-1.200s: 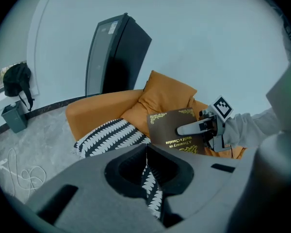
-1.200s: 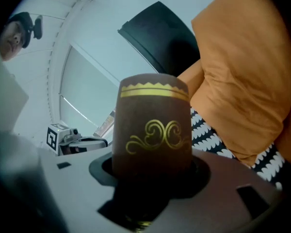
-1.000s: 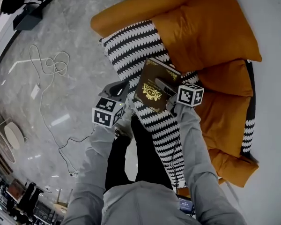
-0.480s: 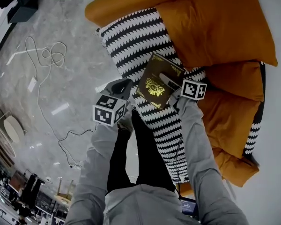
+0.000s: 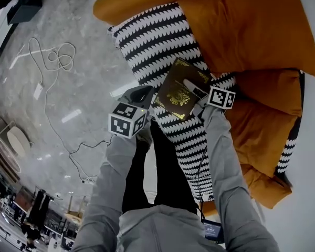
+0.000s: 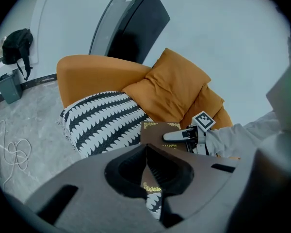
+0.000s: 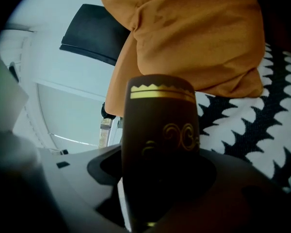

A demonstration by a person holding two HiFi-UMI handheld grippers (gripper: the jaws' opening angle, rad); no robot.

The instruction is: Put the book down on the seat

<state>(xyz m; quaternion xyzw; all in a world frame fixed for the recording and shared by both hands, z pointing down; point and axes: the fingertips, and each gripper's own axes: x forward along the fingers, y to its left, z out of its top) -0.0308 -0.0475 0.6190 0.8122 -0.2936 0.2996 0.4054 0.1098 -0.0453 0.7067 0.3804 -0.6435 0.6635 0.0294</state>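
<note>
Book (image 5: 179,90) was over the striped seat (image 5: 152,41), at the seat's edge next to the orange cushion (image 5: 247,25), cover up and roughly flat. It was clamped at its near end in the right gripper (image 5: 191,86). The right gripper view showed the spine filling the gap between the jaws, so that grip was firm and not let go. Over the last second the book had shifted a little farther in over the seat, toward the cushion, and looked lower and flatter against the stripes. The right arm had reached out with it. Could not tell whether the underside was already touching the seat fabric, as no view showed that gap. The left gripper (image 5: 140,94) was off the seat's floor-side edge, apart from the book, jaws closed together with nothing between them, and had barely moved. Judged: the carry was about done and the lowering was in its last bit. What was left was settling the book on the seat and opening the right jaws. Risk: the seat looked soft and rounded, so a book placed near its edge might tip toward the floor (image 5: 58,98).
</note>
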